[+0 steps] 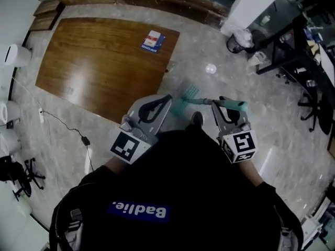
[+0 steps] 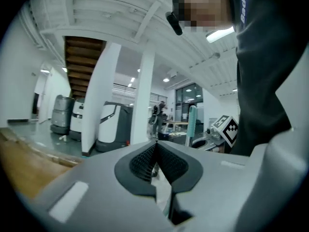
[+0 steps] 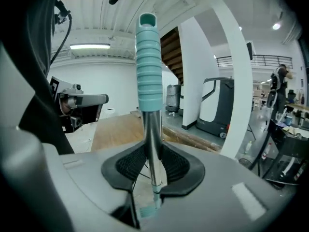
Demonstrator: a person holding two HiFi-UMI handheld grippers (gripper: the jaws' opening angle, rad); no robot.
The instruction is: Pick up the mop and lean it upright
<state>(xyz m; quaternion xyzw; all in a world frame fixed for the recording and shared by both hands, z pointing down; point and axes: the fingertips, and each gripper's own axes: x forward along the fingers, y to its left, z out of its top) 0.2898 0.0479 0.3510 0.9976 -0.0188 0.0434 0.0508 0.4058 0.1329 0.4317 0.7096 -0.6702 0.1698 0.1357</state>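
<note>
Clamping the mop [image 3: 152, 129] on its bare metal shaft, just under the ribbed teal grip [image 3: 148, 66], the right claw [image 3: 153, 166] is carrying it alone, with both pads pressing on the tube. The left claw [image 2: 155, 151] is sitting off to the side with its jaws closed together on nothing. From above, the mop is slanting away from the right claw, and its teal mop head [image 1: 187, 94] is hanging low in front of the person's shoe [image 1: 197, 119], near the corner of the wooden panel [image 1: 99, 61]. Whether the head is touching the floor [image 1: 277, 129] cannot be told.

3 risks are standing out, all judged from this hold:
1. The shaft is round and smooth, and only 1 claw is gripping it, near the top. The long lower part could be swinging or sliding through the pads, letting the mop twist or drop.
2. The head could be catching on the shoe or on the panel's edge, jerking the shaft out of line.
3. The floor is looking glossy, so a mop leaned at too shallow an angle could be skating out at the bottom and falling. The white pillar [image 1: 254, 4], the likeliest support, is standing well apart, so the carry is going to be long.

Opening the left claw and steadying the shaft lower down would be cutting all 3.
</note>
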